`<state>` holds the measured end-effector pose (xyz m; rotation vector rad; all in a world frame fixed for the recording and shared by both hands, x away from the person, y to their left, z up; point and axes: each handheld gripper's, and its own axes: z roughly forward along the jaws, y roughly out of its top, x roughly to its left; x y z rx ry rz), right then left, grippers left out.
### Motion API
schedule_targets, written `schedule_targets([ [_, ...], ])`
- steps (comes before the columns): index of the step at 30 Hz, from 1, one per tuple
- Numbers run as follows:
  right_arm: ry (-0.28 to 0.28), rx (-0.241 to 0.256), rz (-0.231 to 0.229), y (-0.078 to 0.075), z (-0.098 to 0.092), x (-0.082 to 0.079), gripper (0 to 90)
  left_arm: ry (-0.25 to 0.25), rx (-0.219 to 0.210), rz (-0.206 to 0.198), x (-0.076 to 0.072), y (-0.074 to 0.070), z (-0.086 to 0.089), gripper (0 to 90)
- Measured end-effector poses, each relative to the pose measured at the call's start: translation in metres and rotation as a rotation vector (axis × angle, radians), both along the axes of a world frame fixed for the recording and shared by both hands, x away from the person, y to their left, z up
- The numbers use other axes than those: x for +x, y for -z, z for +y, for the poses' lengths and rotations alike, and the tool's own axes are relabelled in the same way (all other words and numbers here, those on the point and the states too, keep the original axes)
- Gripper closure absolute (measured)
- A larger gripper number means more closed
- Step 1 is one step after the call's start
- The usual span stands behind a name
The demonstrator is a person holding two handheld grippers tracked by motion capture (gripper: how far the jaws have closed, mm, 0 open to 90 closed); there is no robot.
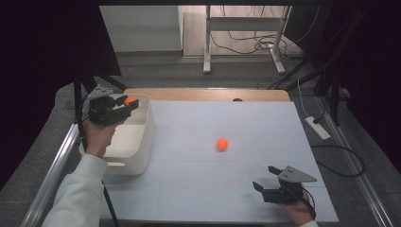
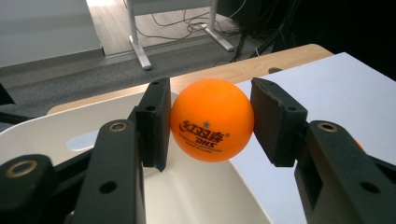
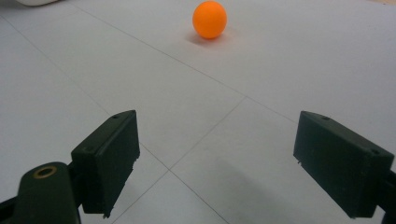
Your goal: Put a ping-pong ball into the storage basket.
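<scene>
My left gripper (image 1: 131,103) is shut on an orange ping-pong ball (image 1: 130,100), held over the far rim of a white bin (image 1: 146,137) at the table's left. In the left gripper view the printed ball (image 2: 212,120) sits squeezed between both pads, with the bin's inside (image 2: 196,196) below it. A second orange ball (image 1: 222,144) lies loose on the white table top near the middle. My right gripper (image 1: 263,177) rests low near the front right edge, open and holding nothing. Its view has that loose ball (image 3: 209,18) well ahead of the spread jaws (image 3: 229,163).
The white mat (image 1: 227,198) covers a wooden table whose bare strip (image 1: 203,94) shows at the back. A power strip (image 1: 318,127) and cables lie on the floor to the right. A metal rail (image 1: 56,165) runs along the left side.
</scene>
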<state>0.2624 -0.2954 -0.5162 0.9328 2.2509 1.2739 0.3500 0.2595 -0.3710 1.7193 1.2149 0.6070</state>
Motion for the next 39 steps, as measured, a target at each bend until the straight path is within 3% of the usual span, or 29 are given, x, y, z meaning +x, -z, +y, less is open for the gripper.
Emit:
schedule_targets([
  [15,0.001,0.0,0.001,0.0,0.0,0.0,14.5,-0.02,0.024,0.035,0.007,0.007,0.0,50.4],
  [25,0.001,-0.001,0.0,0.0,0.0,0.0,14.5,-0.037,0.059,0.102,0.016,0.02,0.001,50.3],
  [31,0.0,-0.001,0.0,0.001,0.0,0.0,14.5,-0.038,0.074,0.165,0.023,0.029,0.0,50.2],
  [39,-0.001,-0.003,0.001,0.001,0.0,0.0,14.5,-0.045,0.08,0.166,0.024,0.03,0.001,50.1],
])
